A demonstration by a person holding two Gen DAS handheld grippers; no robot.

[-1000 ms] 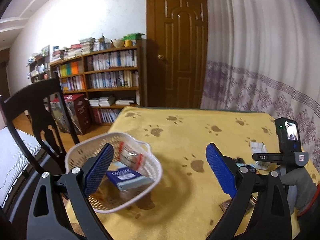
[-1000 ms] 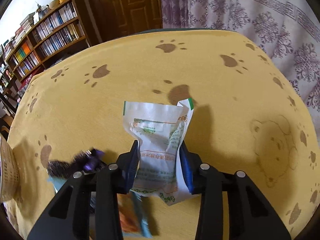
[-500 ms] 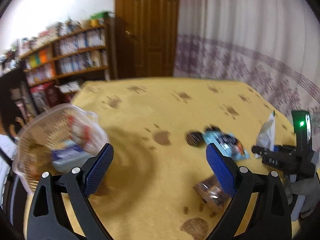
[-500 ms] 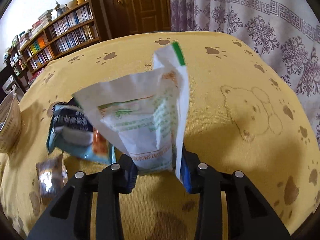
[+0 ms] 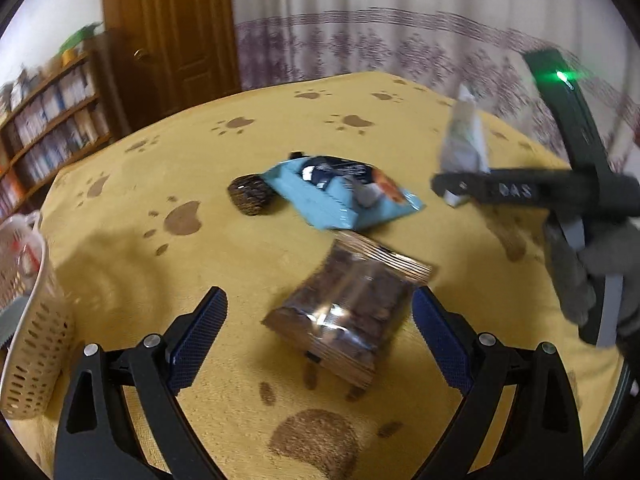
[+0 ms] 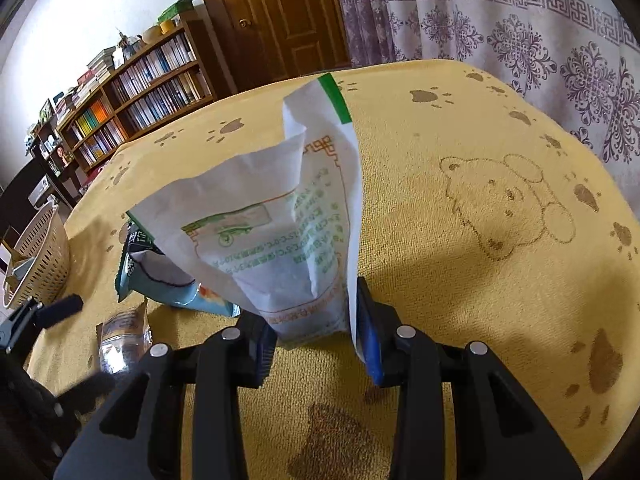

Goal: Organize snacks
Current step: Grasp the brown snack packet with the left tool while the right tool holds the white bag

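Since a second ago the left gripper [image 5: 316, 332] has swung away from the white basket [image 5: 28, 320], which now sits at the far left edge of its view, and has come down over a clear packet of brown snacks [image 5: 348, 312]. The right gripper [image 6: 316, 340] has lifted the white paper snack bag with green print [image 6: 280, 220] off the yellow paw-print tablecloth [image 6: 480, 200].

The left gripper's blue-padded jaws stand wide apart, one on each side of the clear packet, which lies flat on the cloth between them. The right pad looks close to the packet's edge; the blur hides whether it touches. Beyond the packet lie a light blue snack pouch [image 5: 344, 196] and a dark round cookie [image 5: 250, 198] just beside it.

The right gripper's jaws are clamped on the bottom of the white bag, which stands upright and crumpled above them, well clear of the table.

Risks, as a judgement: the clear packet is slick and flat, so closing jaws may skid it across the cloth or pinch only the film and drop it. The white bag is held only by its bottom edge and could slip or tip during the carry toward the basket. Both grippers are near each other and may collide.
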